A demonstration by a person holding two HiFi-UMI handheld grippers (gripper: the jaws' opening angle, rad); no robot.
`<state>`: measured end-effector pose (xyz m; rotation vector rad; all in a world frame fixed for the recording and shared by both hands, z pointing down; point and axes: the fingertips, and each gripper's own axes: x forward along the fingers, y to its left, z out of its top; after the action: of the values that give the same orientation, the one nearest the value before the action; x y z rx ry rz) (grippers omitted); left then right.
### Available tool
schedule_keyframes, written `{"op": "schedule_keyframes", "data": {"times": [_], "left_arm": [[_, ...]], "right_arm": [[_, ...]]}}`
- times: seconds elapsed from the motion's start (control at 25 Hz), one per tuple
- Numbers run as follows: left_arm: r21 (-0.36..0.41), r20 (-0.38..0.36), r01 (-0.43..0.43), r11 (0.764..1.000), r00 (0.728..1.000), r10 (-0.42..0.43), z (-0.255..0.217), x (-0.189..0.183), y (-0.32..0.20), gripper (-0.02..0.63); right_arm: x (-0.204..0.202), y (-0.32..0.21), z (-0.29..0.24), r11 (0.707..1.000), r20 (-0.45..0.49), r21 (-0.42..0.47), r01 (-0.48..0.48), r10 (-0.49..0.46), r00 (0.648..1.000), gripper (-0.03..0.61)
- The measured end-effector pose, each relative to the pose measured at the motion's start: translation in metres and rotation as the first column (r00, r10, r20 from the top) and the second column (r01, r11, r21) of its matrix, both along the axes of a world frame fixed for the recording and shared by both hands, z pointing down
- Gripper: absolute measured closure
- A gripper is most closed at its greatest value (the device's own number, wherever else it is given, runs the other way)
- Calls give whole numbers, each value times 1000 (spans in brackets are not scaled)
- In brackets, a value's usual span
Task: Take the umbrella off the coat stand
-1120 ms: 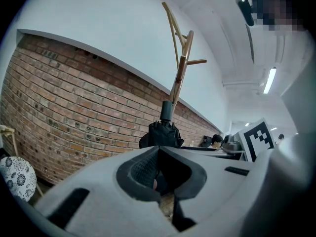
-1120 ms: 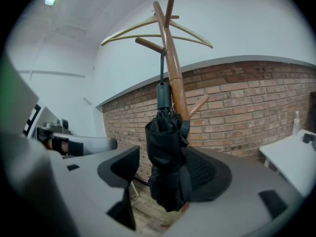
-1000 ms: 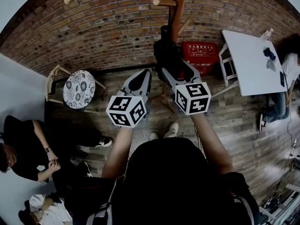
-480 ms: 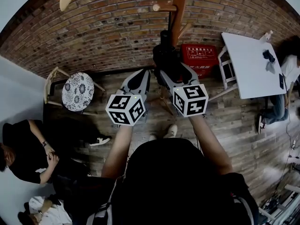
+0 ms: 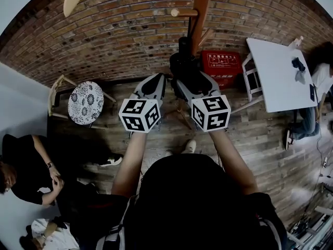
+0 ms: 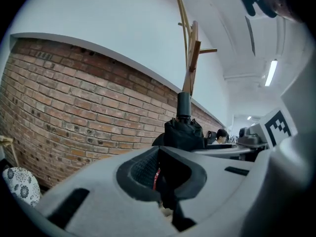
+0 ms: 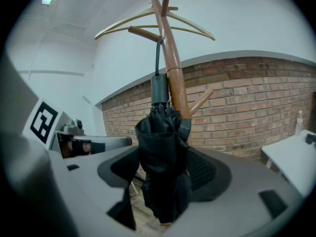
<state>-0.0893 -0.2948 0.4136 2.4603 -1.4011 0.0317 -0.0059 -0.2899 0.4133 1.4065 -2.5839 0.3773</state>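
A black folded umbrella [image 5: 183,62] hangs by its strap from a peg [image 5: 182,13] of the wooden coat stand [image 5: 201,9], close against the pole. In the right gripper view the umbrella [image 7: 160,147] fills the gap between the jaws, and its handle [image 7: 159,89] and strap run up to the peg [image 7: 143,34]. My right gripper [image 5: 190,78] is shut on the umbrella's folded canopy. Just left of it, my left gripper [image 5: 159,79] is shut and holds nothing. From the left gripper view the umbrella [image 6: 183,132] shows beyond the left gripper [image 6: 160,181].
A brick wall [image 5: 114,40] stands behind the stand. There is a red box [image 5: 222,64] at its foot, a white table [image 5: 276,66] to the right, and a chair with a patterned cushion [image 5: 87,101] to the left. One person [image 5: 26,165] sits at the left, another [image 5: 318,77] at the right.
The left gripper has risen a little and drawn nearer the right one. The right gripper stays shut on the umbrella, which still hangs from the peg.
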Motion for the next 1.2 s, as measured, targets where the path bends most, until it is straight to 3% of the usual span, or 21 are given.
{"op": "schedule_keyframes", "data": {"times": [0.2,0.8,1.2], "left_arm": [[-2,53,4,1000,999,-4,7,-1,-20,601],[13,95,-27,1000,995,26,5,17,-48,601],[9,124,-119,993,985,117,2,37,-44,601]], "right_arm": [[-1,-1,2,1000,2,-2,8,-8,1000,307],[-5,1,5,999,-13,3,42,-42,999,307],[-5,3,12,999,-34,3,42,-42,999,307]]}}
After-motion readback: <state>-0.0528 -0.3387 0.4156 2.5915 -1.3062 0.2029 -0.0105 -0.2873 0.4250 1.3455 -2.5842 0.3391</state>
